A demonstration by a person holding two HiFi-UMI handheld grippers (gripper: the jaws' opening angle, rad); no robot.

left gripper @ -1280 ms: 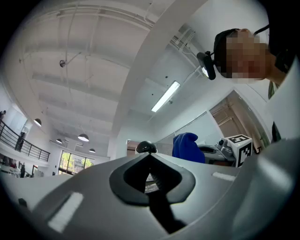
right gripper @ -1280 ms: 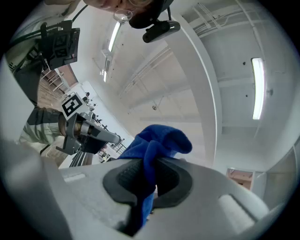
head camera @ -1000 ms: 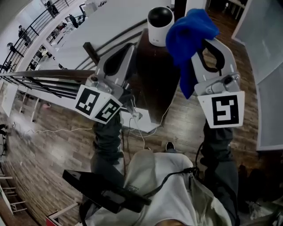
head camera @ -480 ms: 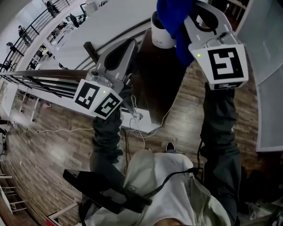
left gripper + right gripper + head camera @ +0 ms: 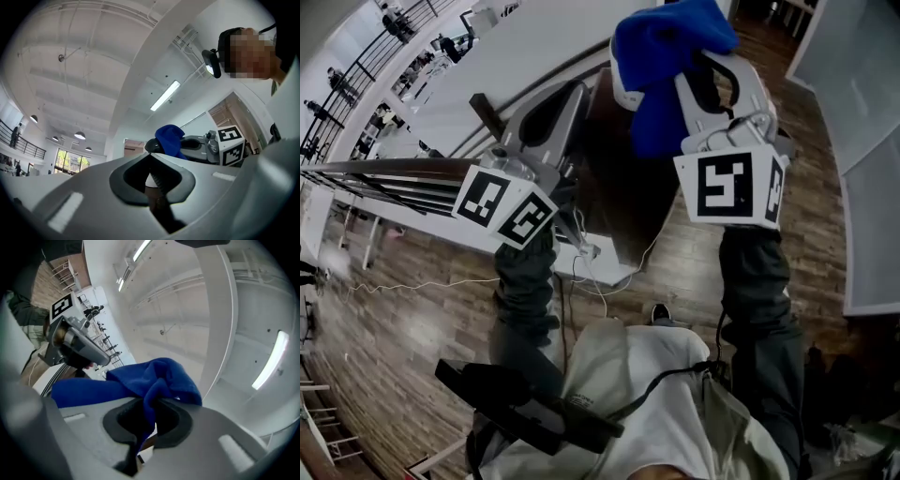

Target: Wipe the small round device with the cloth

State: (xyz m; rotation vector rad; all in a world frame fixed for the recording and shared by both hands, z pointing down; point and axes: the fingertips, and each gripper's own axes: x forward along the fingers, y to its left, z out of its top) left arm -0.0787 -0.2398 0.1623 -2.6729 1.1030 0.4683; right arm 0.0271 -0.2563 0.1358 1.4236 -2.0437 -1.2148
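Pinching a bunched blue terry cloth between its closed jaws, the right gripper has the fabric caught in a fold. One loose end spills over its upper jaw and another hangs below. The small round device, white-bodied with a glossy black top, stands just past this gripper's tips. In the head view the cloth covers nearly all of it, and only a white sliver shows at the cloth's left edge. The frames do not settle whether fabric is pressing on the dome or hanging just above it.

The left gripper has its jaws brought together on nothing. It points at the same device from the other side, with its tips short of the device and clear of the cloth. The dark brown table carrying the device runs beneath and ahead of both grippers.

By my reading the wipe itself is only starting: the cloth has been brought to the device, but no stroke is evident. The next move probably calls for lowering the bunched part onto the black top and sweeping it round the curve. Pressure should be light so the device does not slide or tip, since the left gripper is not steadying it.

No brand name or lettering can be read on the device or cloth. The only printed marks are the square black-and-white markers on the grippers' cubes.
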